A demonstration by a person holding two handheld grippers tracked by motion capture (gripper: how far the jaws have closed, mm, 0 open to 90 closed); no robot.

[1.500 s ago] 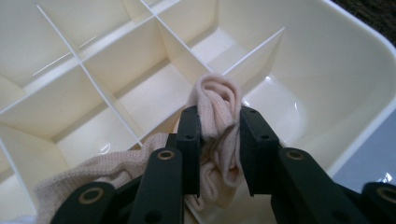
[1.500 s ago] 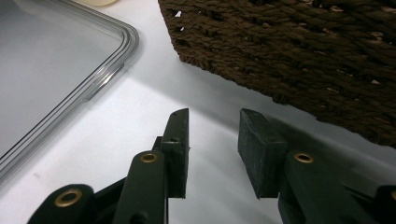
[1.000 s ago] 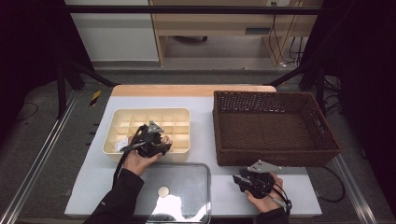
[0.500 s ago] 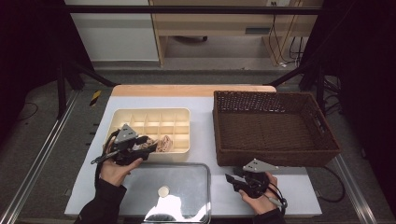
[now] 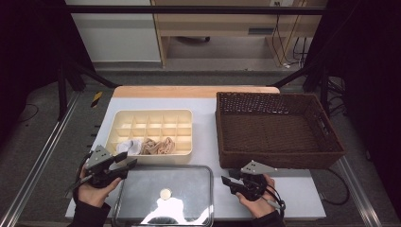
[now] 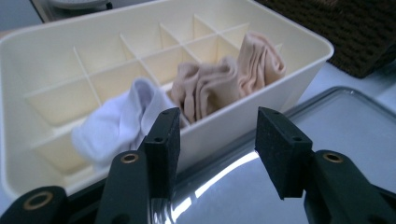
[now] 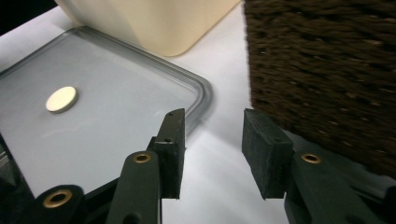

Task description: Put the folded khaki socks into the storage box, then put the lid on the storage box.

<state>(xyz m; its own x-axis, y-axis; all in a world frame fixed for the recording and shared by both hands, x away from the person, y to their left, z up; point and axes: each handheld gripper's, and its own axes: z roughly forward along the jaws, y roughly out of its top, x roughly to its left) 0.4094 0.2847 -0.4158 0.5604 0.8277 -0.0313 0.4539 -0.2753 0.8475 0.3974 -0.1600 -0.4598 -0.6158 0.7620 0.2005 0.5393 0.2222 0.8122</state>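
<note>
- Leftmost in the high view, the left gripper (image 5: 126,164) sits in the person's left hand (image 5: 94,189) at the near left corner of the table (image 5: 208,118), pointing toward the middle.
- Its jaws have just been opening; they stand partly apart and hold nothing, with only the near wall of the divided box and a shiny lid behind the gap in the left gripper view.
- Next, the cream divided box (image 5: 182,115) stands on the left half of the table, just beyond that gripper.
- A white sock (image 6: 116,123) lies bunched in a near-row compartment and spills over its divider.
- Beside it, beige socks (image 6: 229,77) fill the neighbouring near-row compartments, folded and standing on edge; the other cells look bare.
- A clear lid (image 5: 189,189) with a grey rim lies flat at the table's near edge, just in front of the box and between the two hands; a small round pale disc (image 5: 165,193) sits near its middle.
- Further right, the right gripper (image 5: 227,181) rests in the right hand (image 5: 257,194), its tips just beside the lid's right edge.
- Its jaws are about half open with nothing between them; the right gripper view shows bare table and the lid's corner (image 7: 198,93) past the pads.
- Farthest right, a dark woven basket (image 5: 326,123) takes up the right half of the table, its near wall just behind the right gripper.
</note>
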